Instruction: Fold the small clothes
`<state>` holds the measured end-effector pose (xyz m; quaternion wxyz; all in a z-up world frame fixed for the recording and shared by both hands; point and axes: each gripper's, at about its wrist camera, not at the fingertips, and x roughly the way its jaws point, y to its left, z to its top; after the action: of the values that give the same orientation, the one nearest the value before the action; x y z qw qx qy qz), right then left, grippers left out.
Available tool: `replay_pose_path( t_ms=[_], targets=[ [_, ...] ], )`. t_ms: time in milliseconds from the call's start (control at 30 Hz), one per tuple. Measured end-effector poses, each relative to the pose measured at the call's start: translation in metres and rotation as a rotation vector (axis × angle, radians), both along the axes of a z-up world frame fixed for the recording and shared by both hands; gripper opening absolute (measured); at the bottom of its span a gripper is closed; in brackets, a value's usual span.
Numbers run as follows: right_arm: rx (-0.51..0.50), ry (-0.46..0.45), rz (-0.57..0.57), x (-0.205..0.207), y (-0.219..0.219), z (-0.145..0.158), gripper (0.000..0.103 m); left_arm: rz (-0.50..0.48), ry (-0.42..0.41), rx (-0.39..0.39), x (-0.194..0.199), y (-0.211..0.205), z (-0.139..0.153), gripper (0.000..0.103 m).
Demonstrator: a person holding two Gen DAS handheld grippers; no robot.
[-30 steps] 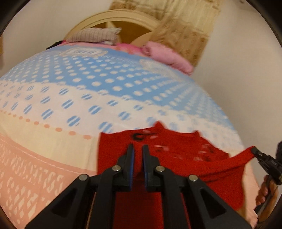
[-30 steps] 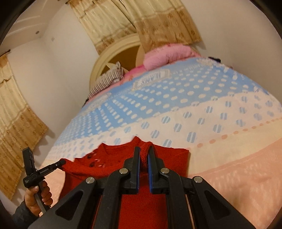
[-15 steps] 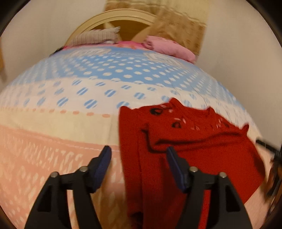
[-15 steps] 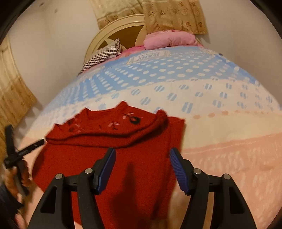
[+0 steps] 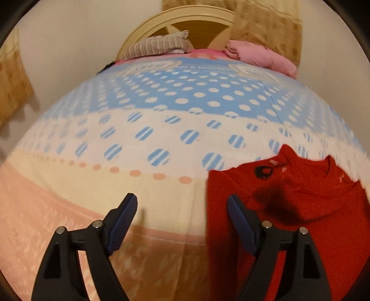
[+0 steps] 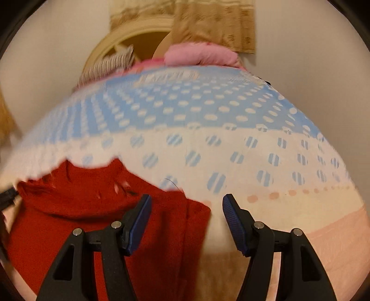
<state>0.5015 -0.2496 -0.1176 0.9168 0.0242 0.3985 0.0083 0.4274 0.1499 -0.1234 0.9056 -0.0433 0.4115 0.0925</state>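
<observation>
A small red knitted garment (image 5: 296, 208) lies on the bed, its top part folded down over the body. In the left wrist view it fills the lower right. My left gripper (image 5: 182, 208) hangs above the bed with its jaws opening. Only the garment's left edge shows between the blue pads, lying below them and untouched. In the right wrist view the red garment (image 6: 92, 220) sits at the lower left. My right gripper (image 6: 186, 208) stands open over the garment's right edge, with no pad pressing on the cloth.
The bed sheet (image 5: 138, 139) has blue, white, cream and pink bands with dots. A striped pillow (image 5: 157, 45) and a pink bundle (image 5: 261, 58) lie at the far end against a curved headboard (image 5: 185, 18). Curtains (image 5: 266, 23) hang behind it.
Both grippers were shut on the red garment a second ago and have opened and let it go. It now lies on the bed. The left view swung left, the right view right.
</observation>
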Motion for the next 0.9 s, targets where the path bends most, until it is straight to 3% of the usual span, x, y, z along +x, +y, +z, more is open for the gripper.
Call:
replay_pose_path(
  t_ms=[133,300,467,567,733,833,900],
  targets=[
    [-0.015,-0.007,0.038,-0.014,-0.002,-0.008,0.064,-0.024,-0.021,0.02,-0.019,0.003,-0.005,0.083],
    [0.111,-0.009,0.022,-0.034,-0.017,-0.016,0.064,-0.088,-0.052,-0.037,-0.036,-0.008,0.0,0.081],
    [0.184,-0.034,0.009,-0.048,-0.027,-0.016,0.064,-0.195,-0.078,-0.03,-0.031,-0.03,0.01,0.054],
    [0.189,-0.057,0.003,-0.054,-0.03,-0.013,0.064,-0.252,-0.075,-0.022,-0.026,-0.044,0.013,0.053],
    [0.218,-0.049,0.037,-0.052,-0.029,-0.014,0.064,-0.274,0.039,-0.004,-0.004,-0.057,-0.006,0.052],
    [0.205,-0.037,0.101,-0.05,-0.017,-0.015,0.064,-0.272,0.057,-0.034,-0.001,-0.055,-0.014,0.041],
    [0.175,-0.017,0.123,-0.046,-0.008,-0.018,0.064,-0.298,0.043,-0.045,-0.004,-0.057,-0.015,0.028]
  ],
)
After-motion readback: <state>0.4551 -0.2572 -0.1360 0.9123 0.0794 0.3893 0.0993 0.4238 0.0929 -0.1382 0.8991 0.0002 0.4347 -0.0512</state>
